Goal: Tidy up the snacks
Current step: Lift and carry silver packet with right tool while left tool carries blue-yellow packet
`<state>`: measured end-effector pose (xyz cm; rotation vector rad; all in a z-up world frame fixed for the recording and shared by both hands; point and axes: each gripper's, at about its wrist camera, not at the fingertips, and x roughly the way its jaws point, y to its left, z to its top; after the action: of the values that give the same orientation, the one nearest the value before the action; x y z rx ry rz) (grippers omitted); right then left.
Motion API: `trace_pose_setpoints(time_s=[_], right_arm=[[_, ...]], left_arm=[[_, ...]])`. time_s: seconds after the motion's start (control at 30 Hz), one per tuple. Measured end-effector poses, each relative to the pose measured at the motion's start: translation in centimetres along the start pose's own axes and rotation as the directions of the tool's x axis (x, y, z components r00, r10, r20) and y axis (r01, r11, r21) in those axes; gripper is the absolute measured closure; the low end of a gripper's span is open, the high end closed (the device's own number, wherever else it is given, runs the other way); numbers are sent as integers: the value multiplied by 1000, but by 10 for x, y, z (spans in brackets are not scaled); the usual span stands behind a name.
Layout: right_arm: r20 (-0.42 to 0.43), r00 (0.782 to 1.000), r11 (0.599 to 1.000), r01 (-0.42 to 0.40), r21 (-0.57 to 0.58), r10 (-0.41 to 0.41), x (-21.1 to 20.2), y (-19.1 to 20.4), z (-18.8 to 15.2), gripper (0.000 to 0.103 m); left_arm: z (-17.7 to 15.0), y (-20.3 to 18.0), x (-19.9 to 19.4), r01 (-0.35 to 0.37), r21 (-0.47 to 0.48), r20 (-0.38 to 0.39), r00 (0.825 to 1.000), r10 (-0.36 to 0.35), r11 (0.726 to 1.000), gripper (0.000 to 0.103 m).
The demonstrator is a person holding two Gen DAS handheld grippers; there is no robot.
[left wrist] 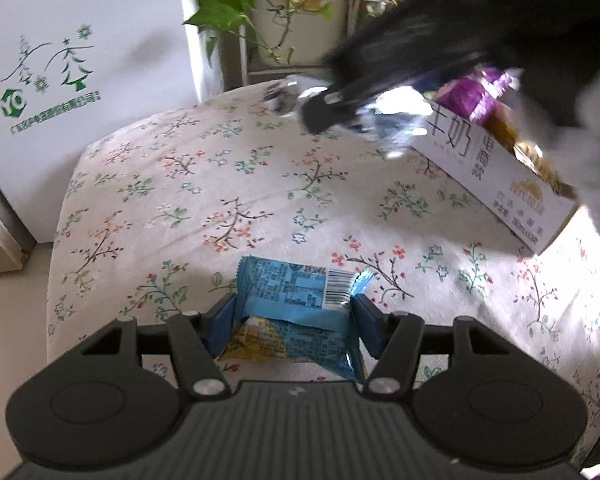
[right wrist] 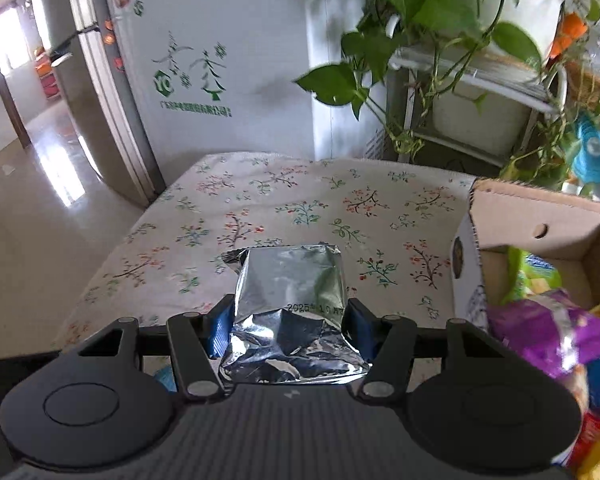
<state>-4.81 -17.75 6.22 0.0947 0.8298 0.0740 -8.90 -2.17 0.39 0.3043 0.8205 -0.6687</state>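
My left gripper (left wrist: 294, 314) is shut on a blue snack packet (left wrist: 296, 300) with a yellow corner, low over the floral tablecloth (left wrist: 220, 184). In the left wrist view the right gripper (left wrist: 320, 114) appears blurred at the upper right, carrying a silver foil packet (left wrist: 384, 118) beside the cardboard box (left wrist: 496, 176). My right gripper (right wrist: 290, 320) is shut on that silver foil packet (right wrist: 292, 296), held above the table. The open cardboard box (right wrist: 540, 220) lies to its right, with a purple packet (right wrist: 548, 332) and other snacks inside.
A white cabinet (left wrist: 60, 80) with green print stands behind the table on the left. A potted vine (right wrist: 440, 40) on a white rack hangs over the table's far right corner. Tiled floor (right wrist: 40, 180) runs left toward a doorway.
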Motion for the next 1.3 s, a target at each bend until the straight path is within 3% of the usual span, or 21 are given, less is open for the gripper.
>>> trace_pose_setpoints(time_s=[0.3,0.6,1.03,1.3], right_arm=[[30,999,999,-27,45,26,-25,-9,-17,38],[76,997,1000,-13,2,13,-35,-5,-19,38],[171,985,1000,-23,-14,25,-64,-10,-12,38],[246,969,1000,-8,24,2,-94,-30,-9,38]], left_arm=[[-9,7,-17,-12,-123,10,1000,14,992,42],[-14,1,-34,-1,-211,15,1000,5,977,42],[0,-7,-77,6,-301,79,997,19,954,42],[20,-27,-98,25,-285,119,993,9,958,42]])
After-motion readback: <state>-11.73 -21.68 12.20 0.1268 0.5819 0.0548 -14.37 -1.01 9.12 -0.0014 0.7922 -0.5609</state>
